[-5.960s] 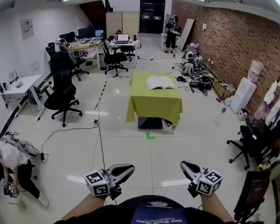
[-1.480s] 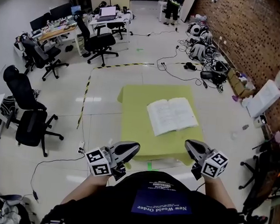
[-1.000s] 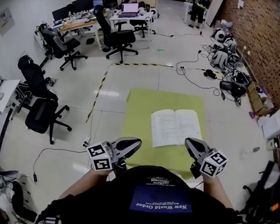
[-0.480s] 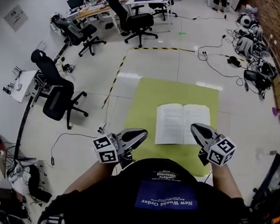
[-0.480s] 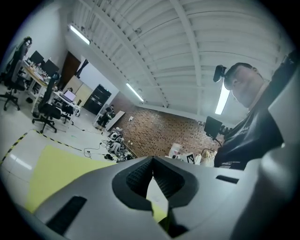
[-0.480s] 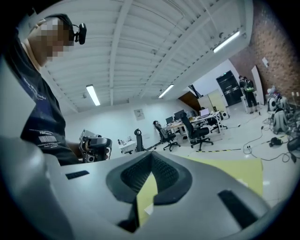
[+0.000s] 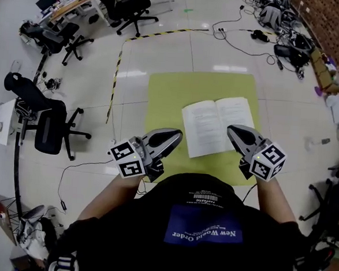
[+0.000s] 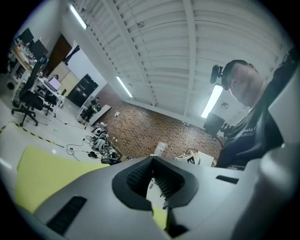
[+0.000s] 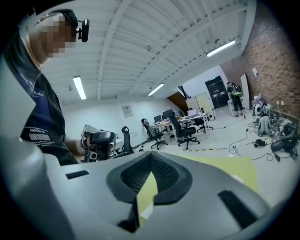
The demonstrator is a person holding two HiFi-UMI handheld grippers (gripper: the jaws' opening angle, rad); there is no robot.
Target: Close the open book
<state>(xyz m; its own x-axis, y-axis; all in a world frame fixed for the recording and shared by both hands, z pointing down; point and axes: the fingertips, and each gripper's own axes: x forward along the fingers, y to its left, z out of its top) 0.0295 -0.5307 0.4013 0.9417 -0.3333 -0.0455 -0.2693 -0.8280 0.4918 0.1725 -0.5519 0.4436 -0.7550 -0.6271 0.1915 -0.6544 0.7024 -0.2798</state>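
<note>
The open book (image 7: 219, 125) lies flat, pages up, on the yellow-green table (image 7: 172, 94). In the head view my left gripper (image 7: 178, 134) hovers over the table's near edge, just left of the book, jaws together and holding nothing. My right gripper (image 7: 232, 130) is over the book's near right corner, also shut and holding nothing. The left gripper view shows closed jaws (image 8: 152, 159) with the yellow-green tabletop (image 8: 42, 178) beyond. In the right gripper view the closed jaws (image 9: 151, 154) point across the tabletop (image 9: 220, 164).
Black office chairs (image 7: 51, 126) stand on the white floor to the left, and another (image 7: 129, 4) at the back. A yellow-black tape line (image 7: 118, 59) runs past the table's left side. Cables and bags (image 7: 281, 30) lie at the back right. My own torso fills the bottom.
The table and book have come much closer and lower in the head view. Both grippers, which were short of the table, now reach over its near edge beside the book.
</note>
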